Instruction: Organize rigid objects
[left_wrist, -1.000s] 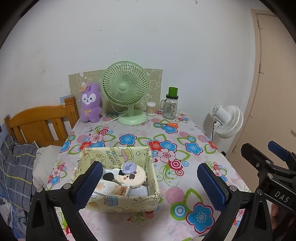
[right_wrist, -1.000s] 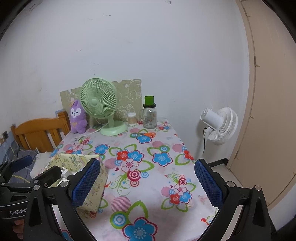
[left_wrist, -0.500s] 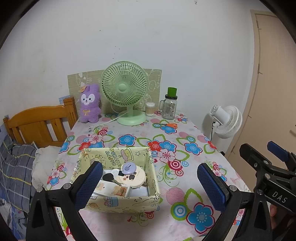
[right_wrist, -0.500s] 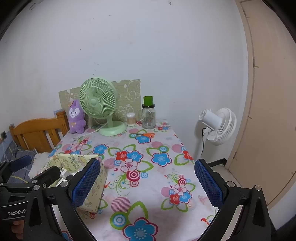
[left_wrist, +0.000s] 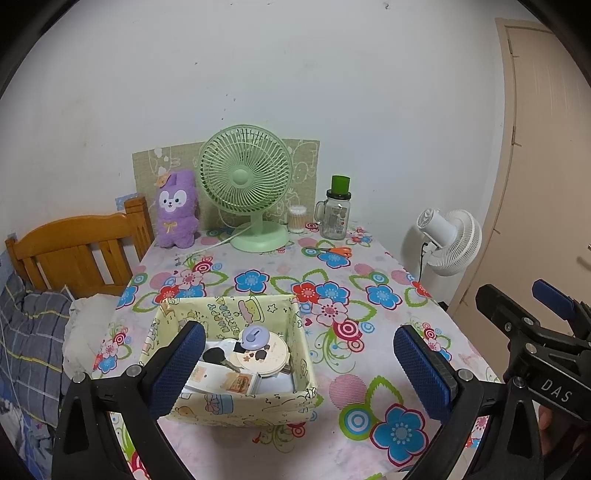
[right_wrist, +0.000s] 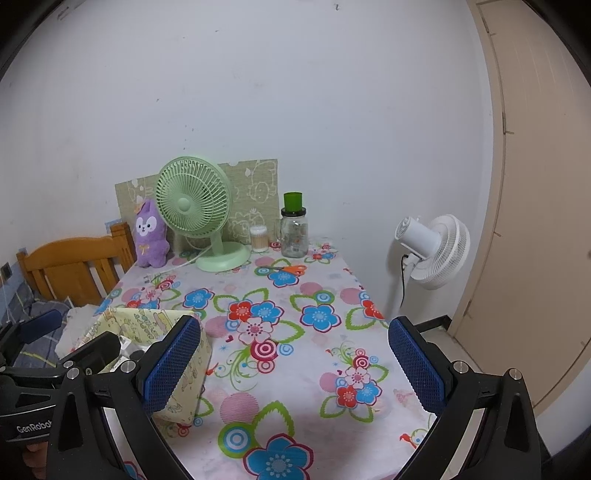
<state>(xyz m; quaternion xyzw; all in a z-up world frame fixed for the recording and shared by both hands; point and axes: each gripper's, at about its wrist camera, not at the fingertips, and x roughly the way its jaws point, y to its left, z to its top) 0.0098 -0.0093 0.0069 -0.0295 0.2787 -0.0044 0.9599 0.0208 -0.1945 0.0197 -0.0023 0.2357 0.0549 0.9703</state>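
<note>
A yellow patterned fabric box (left_wrist: 236, 408) sits on the flowered tablecloth near the front left, also in the right wrist view (right_wrist: 147, 321). It holds a round cream case (left_wrist: 264, 356) with a lilac lid piece (left_wrist: 254, 336), a black key (left_wrist: 216, 356) and flat cards (left_wrist: 221, 380). Orange-handled scissors (left_wrist: 334, 251) lie near the back, also in the right wrist view (right_wrist: 288, 268). My left gripper (left_wrist: 299, 369) is open and empty, above the box's near side. My right gripper (right_wrist: 291, 363) is open and empty over the table to the right of the box.
At the back stand a green desk fan (left_wrist: 245, 184), a purple plush toy (left_wrist: 176, 214), a cotton swab tub (left_wrist: 297, 218) and a glass jar with green lid (left_wrist: 335, 212). A wooden chair (left_wrist: 74, 251) is at left. A white floor fan (left_wrist: 450, 242) stands right of the table.
Both views have drawn back and up slightly; the table objects sit a little lower in frame. Both grippers stay open and empty.
</note>
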